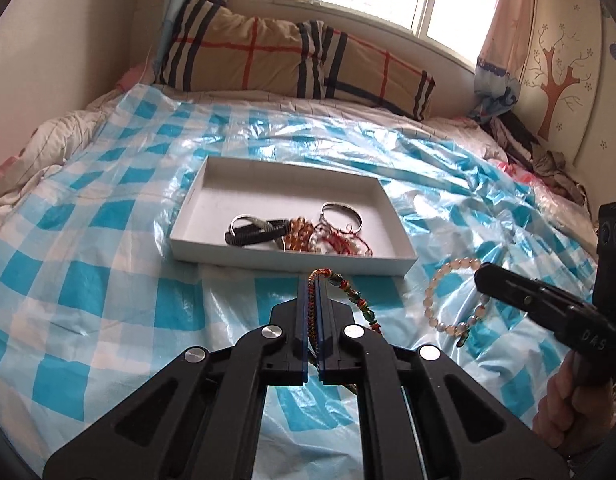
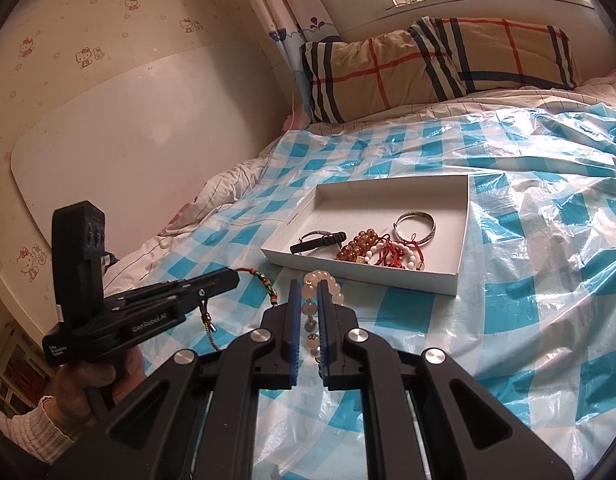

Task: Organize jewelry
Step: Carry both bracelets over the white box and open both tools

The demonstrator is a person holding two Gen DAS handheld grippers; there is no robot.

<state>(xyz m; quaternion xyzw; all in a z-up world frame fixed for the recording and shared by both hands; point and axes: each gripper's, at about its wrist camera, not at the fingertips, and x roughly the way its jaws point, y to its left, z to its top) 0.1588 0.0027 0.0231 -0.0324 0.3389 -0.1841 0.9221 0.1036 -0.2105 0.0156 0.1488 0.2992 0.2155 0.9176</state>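
A white shallow box (image 1: 212, 200) (image 2: 463, 236) lies on the bed and holds a silver bangle (image 1: 341, 216) (image 2: 413, 227), a black band (image 1: 254, 232) (image 2: 319, 242), amber beads and red-and-white cord bracelets (image 2: 379, 254). My left gripper (image 1: 315, 284) (image 2: 232, 276) is shut on a multicoloured braided cord bracelet (image 1: 357, 300) (image 2: 268, 286), just in front of the box's near wall. My right gripper (image 2: 309, 288) (image 1: 481, 274) is shut on a pale pink bead bracelet (image 2: 323, 284) (image 1: 439, 284), right of the left one, near the box's front corner.
The bed is covered by a crinkled blue-and-white checked plastic sheet (image 1: 108, 280) (image 2: 527, 320). A plaid pillow (image 1: 292, 60) (image 2: 435, 60) lies at the head under the window. A wall runs along one side of the bed (image 2: 128, 140). Clothes are piled at the far right (image 1: 547, 160).
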